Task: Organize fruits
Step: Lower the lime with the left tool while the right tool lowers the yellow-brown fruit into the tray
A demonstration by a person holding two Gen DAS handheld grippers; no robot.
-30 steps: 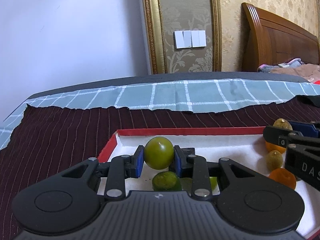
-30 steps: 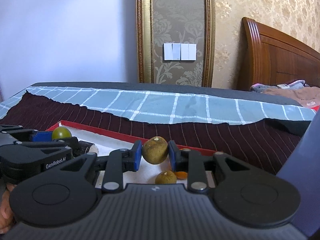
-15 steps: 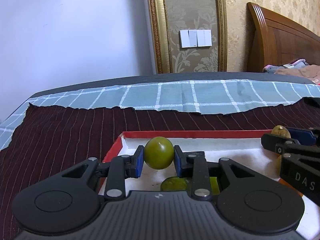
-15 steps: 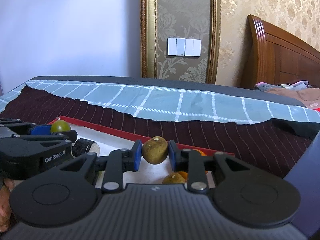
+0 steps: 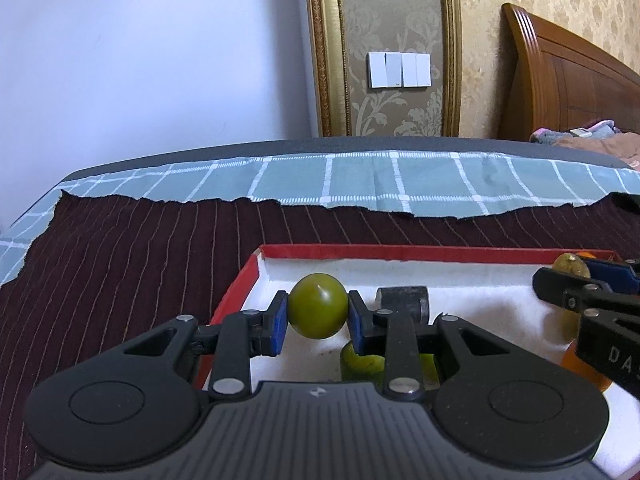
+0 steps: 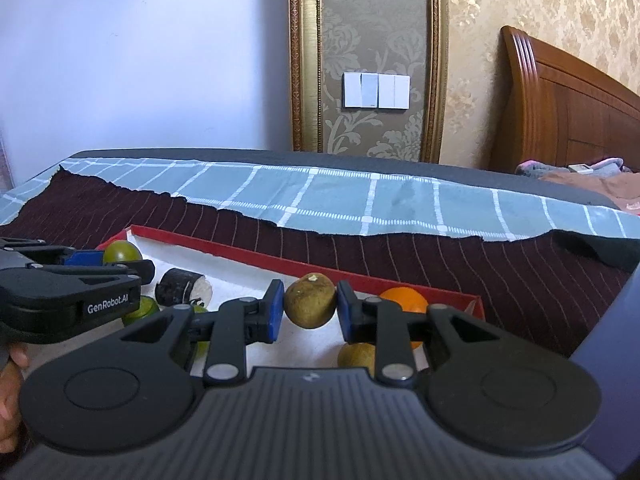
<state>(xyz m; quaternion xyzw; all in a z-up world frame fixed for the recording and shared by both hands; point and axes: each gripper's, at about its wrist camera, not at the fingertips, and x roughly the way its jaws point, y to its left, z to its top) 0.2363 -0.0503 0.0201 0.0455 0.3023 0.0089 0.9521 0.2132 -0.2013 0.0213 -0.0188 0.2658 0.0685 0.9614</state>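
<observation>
Now each gripper's jaws clamp fruit: left gripper [image 5: 318, 312] green fruit [image 5: 318, 305], right gripper [image 6: 310, 306] brown fruit [image 6: 310, 300].

Both views come from 2 fisheye cameras, 1 mounted on each hand-held gripper, looking forward and slightly down along the fingers, low and close over a red-rimmed tray [image 5: 400, 251] on a dark striped cloth [image 5: 120, 264]. The left wrist camera sits over the tray's left end; the right gripper [image 5: 576, 276] enters at its right edge. The right wrist camera sits further right, with the left gripper [image 6: 116, 260] entering at its left edge. Both face the same far wall and share the tray, the checked blue cloth [image 6: 360, 200], the light switches [image 5: 399, 70] and the wooden headboard [image 6: 568, 108].
</observation>
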